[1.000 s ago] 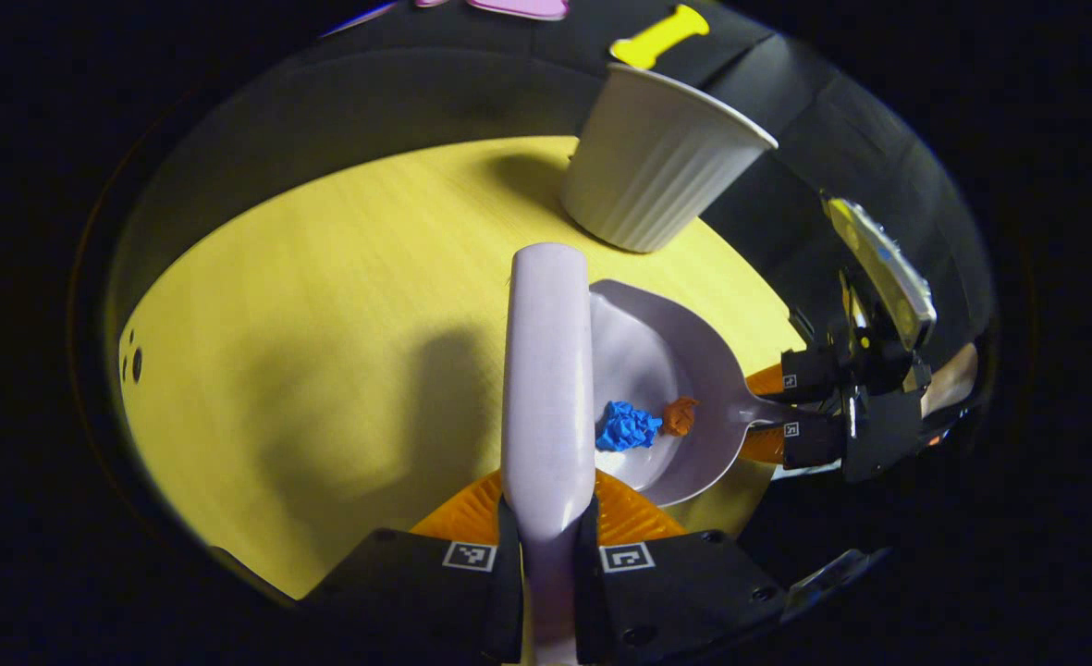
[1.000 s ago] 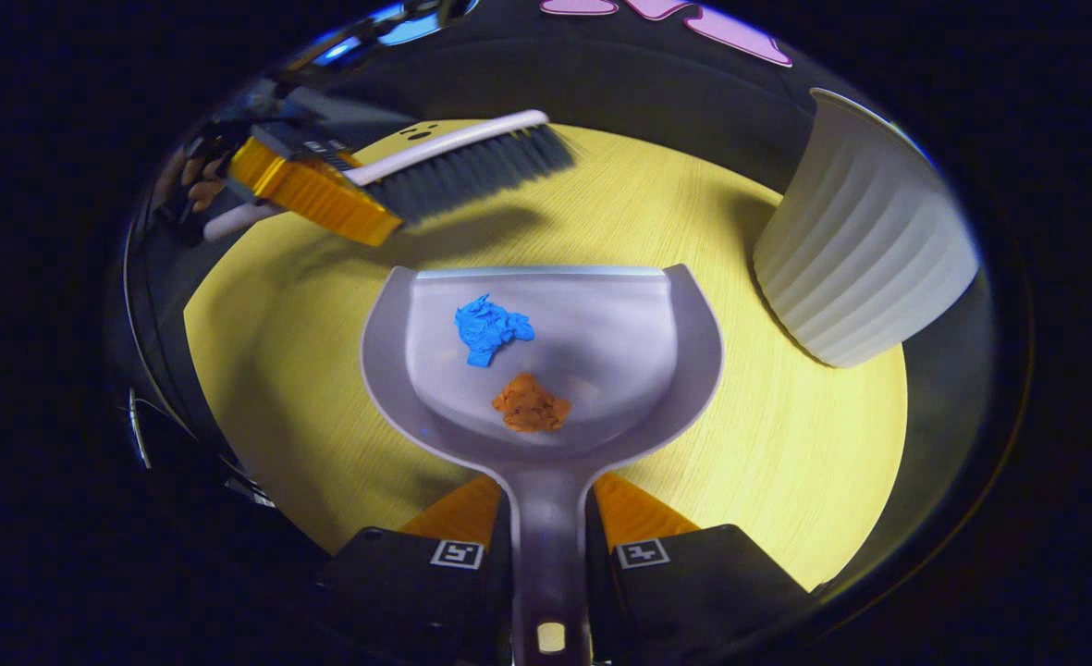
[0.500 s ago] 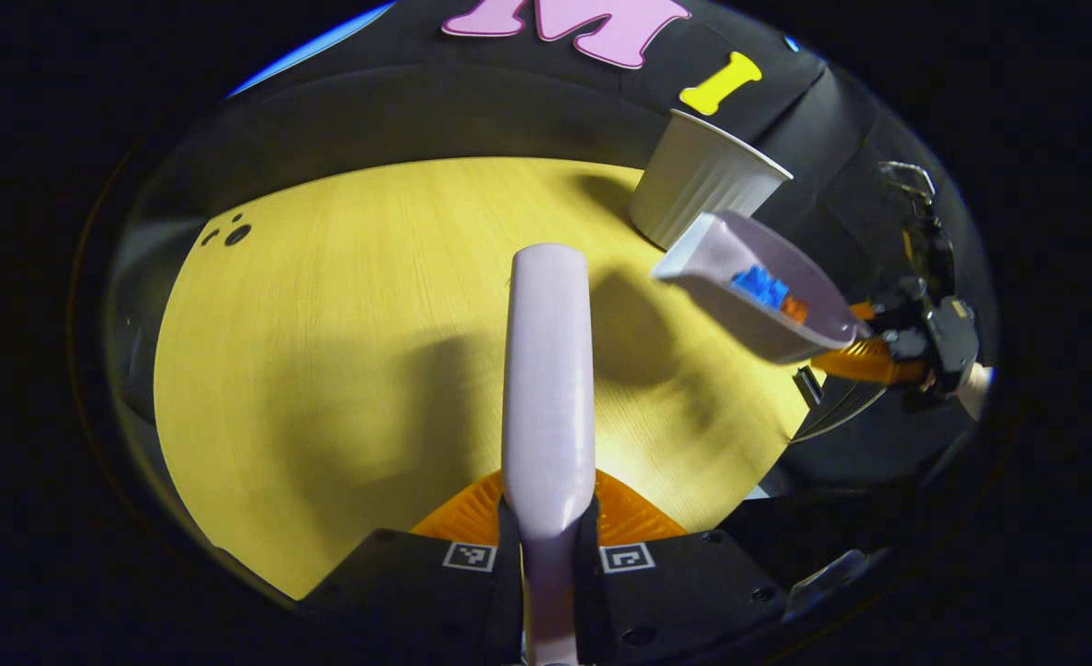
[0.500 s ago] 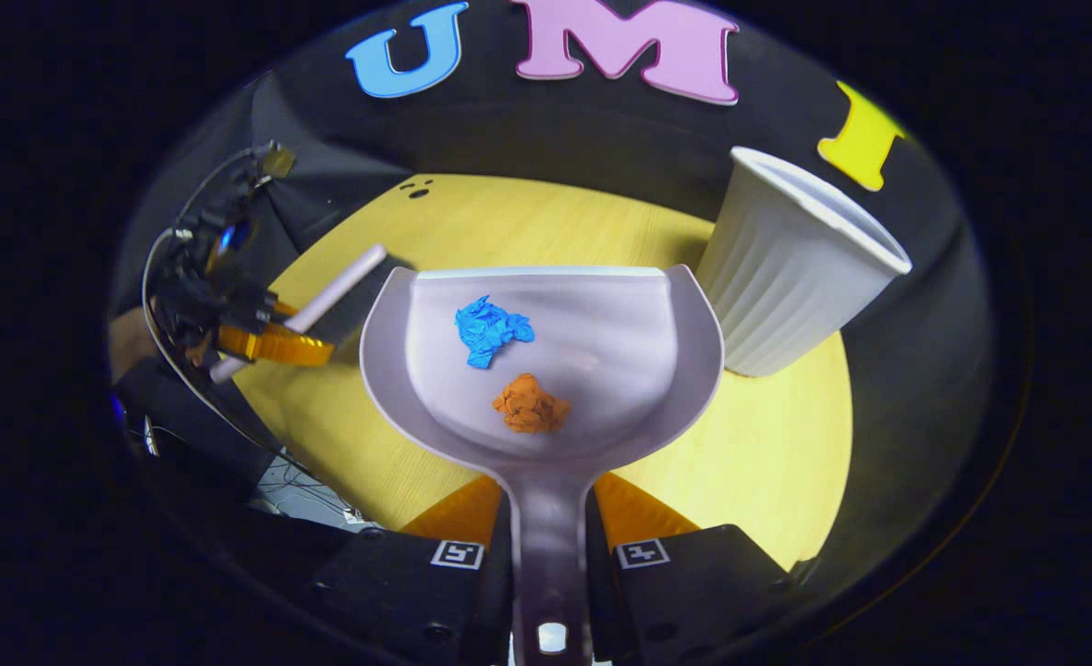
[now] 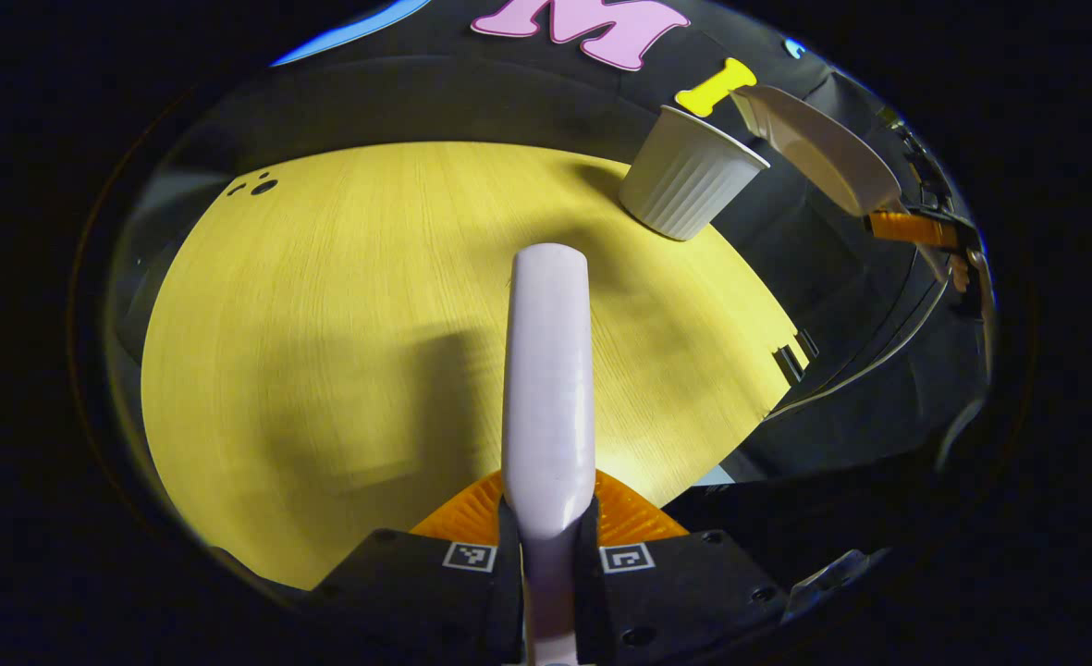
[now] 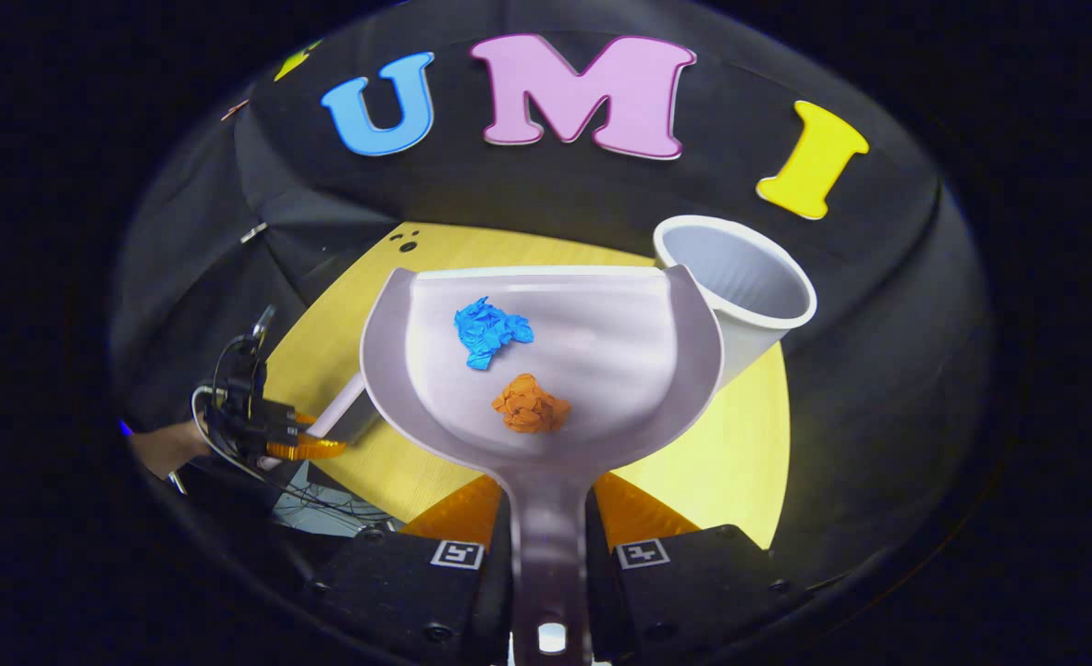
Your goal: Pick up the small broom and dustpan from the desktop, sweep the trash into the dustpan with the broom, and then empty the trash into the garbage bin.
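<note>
In the right gripper view, the right gripper pinches the handle of the pale lilac plastic dustpan between both fingers, holding the pan out ahead and well above the round yellow wood-grain desktop. Inside the pan lie a crumpled blue paper scrap toward 11 o'clock and a crumpled orange paper scrap near the middle, apart from each other. The white ribbed plastic garbage bin stands at 2 o'clock of the pan, its open mouth just beside the pan's right wall. In the left gripper view, the left gripper is clamped on the small broom with its smooth lilac plastic back, which runs straight ahead toward 12 o'clock over the desktop. There the bin sits at the table's far edge at 1 o'clock, and the dustpan hangs in the air just right of the bin's rim, carried by the right gripper farther toward 2 o'clock.
</note>
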